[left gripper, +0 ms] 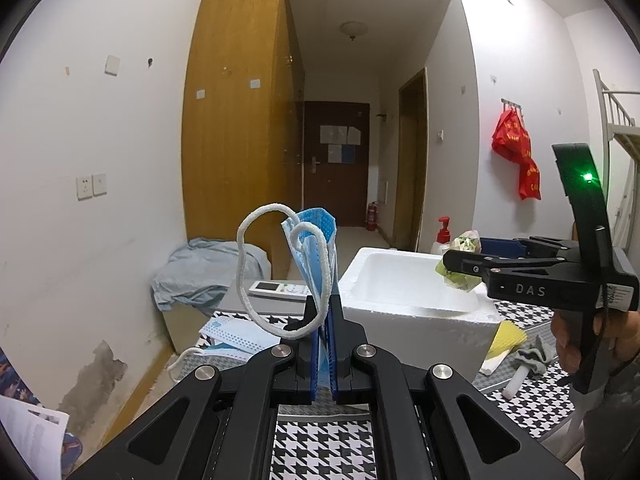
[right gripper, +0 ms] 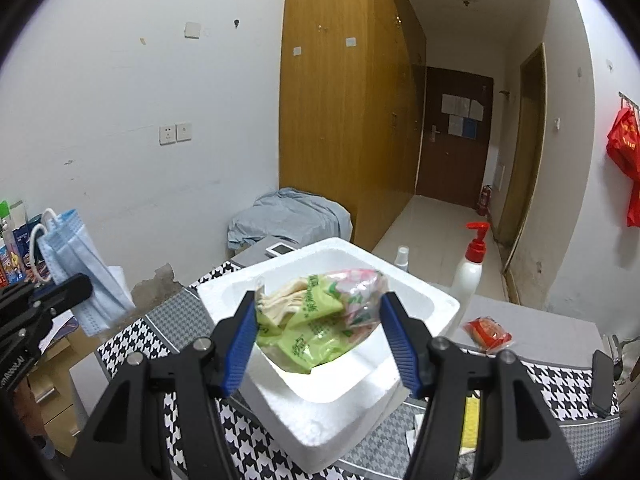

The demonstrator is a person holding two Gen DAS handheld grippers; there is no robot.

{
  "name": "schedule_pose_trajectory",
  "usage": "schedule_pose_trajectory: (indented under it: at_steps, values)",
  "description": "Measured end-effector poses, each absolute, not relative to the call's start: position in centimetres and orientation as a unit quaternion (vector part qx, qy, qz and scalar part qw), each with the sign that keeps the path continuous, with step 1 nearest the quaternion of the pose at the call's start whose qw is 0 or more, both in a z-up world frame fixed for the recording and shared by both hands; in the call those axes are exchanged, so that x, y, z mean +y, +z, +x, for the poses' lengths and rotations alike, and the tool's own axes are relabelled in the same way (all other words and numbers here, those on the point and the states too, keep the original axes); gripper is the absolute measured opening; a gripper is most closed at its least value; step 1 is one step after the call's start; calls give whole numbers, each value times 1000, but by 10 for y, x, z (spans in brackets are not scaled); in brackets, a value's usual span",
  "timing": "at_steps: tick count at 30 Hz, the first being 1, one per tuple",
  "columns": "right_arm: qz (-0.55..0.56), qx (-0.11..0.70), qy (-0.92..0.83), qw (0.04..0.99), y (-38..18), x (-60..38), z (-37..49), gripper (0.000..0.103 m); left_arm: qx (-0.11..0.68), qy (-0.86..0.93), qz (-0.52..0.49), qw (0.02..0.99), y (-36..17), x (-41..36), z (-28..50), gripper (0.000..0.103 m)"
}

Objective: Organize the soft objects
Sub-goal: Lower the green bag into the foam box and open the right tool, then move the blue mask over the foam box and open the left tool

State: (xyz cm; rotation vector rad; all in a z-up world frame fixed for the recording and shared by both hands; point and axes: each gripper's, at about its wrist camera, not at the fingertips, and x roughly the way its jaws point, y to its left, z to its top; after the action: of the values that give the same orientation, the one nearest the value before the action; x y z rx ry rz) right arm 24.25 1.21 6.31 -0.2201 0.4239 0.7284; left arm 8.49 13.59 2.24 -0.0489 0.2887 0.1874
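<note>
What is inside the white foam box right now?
The foam box shows only bare white interior; the green packet, held by the right gripper, covers much of the bottom.

There were two tools (left gripper: pixel 324 344) (right gripper: pixel 318 340), one foam box (left gripper: pixel 404 316), one green packet (right gripper: pixel 320 320), one held mask (left gripper: pixel 316 256), at least two masks (left gripper: pixel 236 338) on the table, one remote (left gripper: pixel 280 290), one pump bottle (right gripper: pixel 470 272).

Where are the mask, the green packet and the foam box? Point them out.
mask (left gripper: pixel 314 248), left wrist view, on its pleated blue body.
green packet (right gripper: pixel 316 320), right wrist view, on its green front.
foam box (right gripper: pixel 344 416), right wrist view, on its near wall.
</note>
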Motion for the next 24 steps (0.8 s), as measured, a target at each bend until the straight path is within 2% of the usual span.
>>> schedule_pose_trajectory:
  at_steps: [7,19,24]
  values:
    - [-108,211,357,904,60,15,247,83,141,94,-25,985,23,135,84,4]
    - [-98,218,383,892,52,6,232,84,132,77,-38,988,34,141,92,4]
    - [-132,205,370,897,44,11,225,84,137,72,-36,987,33,137,95,4]
